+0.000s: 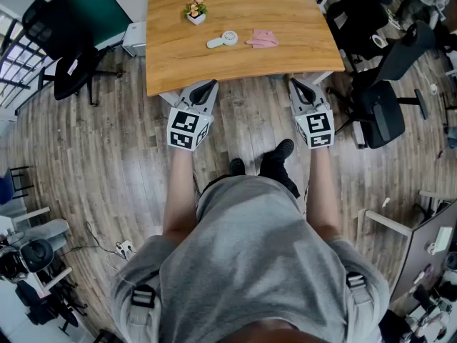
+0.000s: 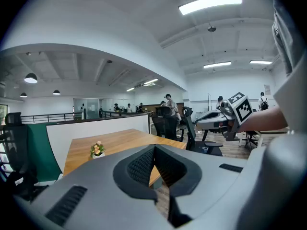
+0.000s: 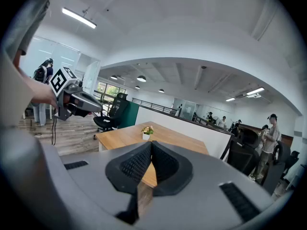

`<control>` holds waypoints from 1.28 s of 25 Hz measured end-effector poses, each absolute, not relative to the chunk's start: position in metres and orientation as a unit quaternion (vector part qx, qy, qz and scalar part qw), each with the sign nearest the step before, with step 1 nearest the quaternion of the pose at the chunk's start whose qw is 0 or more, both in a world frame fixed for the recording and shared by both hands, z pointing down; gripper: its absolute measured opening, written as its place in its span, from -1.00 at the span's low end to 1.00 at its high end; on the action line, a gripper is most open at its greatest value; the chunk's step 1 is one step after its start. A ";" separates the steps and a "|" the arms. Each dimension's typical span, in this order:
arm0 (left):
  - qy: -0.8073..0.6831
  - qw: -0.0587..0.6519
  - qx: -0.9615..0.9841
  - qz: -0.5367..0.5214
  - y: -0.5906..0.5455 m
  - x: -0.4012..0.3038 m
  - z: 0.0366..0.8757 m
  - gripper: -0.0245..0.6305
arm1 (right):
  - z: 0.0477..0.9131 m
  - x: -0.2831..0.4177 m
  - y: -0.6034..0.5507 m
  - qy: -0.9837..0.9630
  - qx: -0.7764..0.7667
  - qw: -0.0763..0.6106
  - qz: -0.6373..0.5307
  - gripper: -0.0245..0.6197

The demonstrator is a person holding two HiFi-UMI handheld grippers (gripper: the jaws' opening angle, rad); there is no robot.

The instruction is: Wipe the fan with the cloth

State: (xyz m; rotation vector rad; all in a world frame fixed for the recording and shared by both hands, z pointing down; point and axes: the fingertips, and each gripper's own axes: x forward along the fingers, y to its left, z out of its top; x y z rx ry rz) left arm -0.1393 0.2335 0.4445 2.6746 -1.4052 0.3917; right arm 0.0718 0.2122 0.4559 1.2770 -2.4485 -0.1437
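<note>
Two claws, and neither has hold of anything: my left claw (image 1: 206, 87) and my right claw (image 1: 298, 86) both have their jaws pressed fully together with nothing between the pads, which each claw's own view shows plainly (image 2: 154, 151) (image 3: 151, 148). By my reckoning the task has not begun. The pink cloth (image 1: 263, 39) lies crumpled and untouched on the table (image 1: 178, 59), and the small white fan (image 1: 223, 40) lies flat just left of it, apart from it, with no sign that either has been picked up. Everything is left to do: open a claw, take the cloth, steady or lift the fan, and rub it down. Both claws hang at the table's near edge, their tips about level with it and their bodies out over the wooden floor, pointing slightly downward toward the tabletop. The fan and cloth sit well beyond them, about midway between the near and far edges, the cloth nearer the right edge and so closer to my right claw, the fan between the two claws' lines of reach. A little potted plant (image 1: 195, 11) stands farther back, toward the far edge and just left of the fan; it is the only tabletop item my claw views show.
</note>
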 end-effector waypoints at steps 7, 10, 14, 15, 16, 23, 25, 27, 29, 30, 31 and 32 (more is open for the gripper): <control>-0.458 0.044 0.879 0.126 0.233 -0.130 0.440 -0.87 | 0.451 0.067 0.216 -0.873 0.442 0.197 -0.062 -0.90; -0.455 0.041 0.880 0.129 0.232 -0.125 0.440 -0.87 | 0.454 0.071 0.217 -0.872 0.444 0.198 -0.059 -0.90; -0.450 0.040 0.883 0.129 0.232 -0.119 0.440 -0.87 | 0.459 0.073 0.219 -0.874 0.439 0.203 -0.056 -0.90; -0.448 0.038 0.884 0.130 0.232 -0.117 0.440 -0.87 | 0.460 0.072 0.220 -0.875 0.435 0.204 -0.057 -0.90; -0.447 0.036 0.884 0.130 0.232 -0.116 0.440 -0.87 | 0.461 0.071 0.220 -0.876 0.434 0.205 -0.057 -0.90; -0.439 0.031 0.887 0.136 0.232 -0.109 0.441 -0.86 | 0.464 0.077 0.218 -0.871 0.442 0.206 -0.055 -0.90; -0.437 0.032 0.888 0.139 0.231 -0.108 0.443 -0.86 | 0.465 0.077 0.216 -0.872 0.442 0.203 -0.053 -0.90; -0.432 0.030 0.890 0.141 0.231 -0.106 0.443 -0.86 | 0.464 0.076 0.215 -0.873 0.443 0.199 -0.054 -0.90; -0.424 0.028 0.894 0.142 0.232 -0.103 0.443 -0.80 | 0.463 0.076 0.216 -0.873 0.442 0.197 -0.056 -0.87; -0.420 0.026 0.896 0.143 0.232 -0.101 0.444 -0.69 | 0.463 0.075 0.215 -0.874 0.441 0.195 -0.056 -0.85; -0.416 0.023 0.897 0.147 0.232 -0.099 0.445 -0.56 | 0.462 0.075 0.215 -0.875 0.440 0.192 -0.056 -0.82; -0.411 0.020 0.898 0.153 0.232 -0.097 0.446 -0.49 | 0.463 0.075 0.214 -0.876 0.439 0.190 -0.056 -0.77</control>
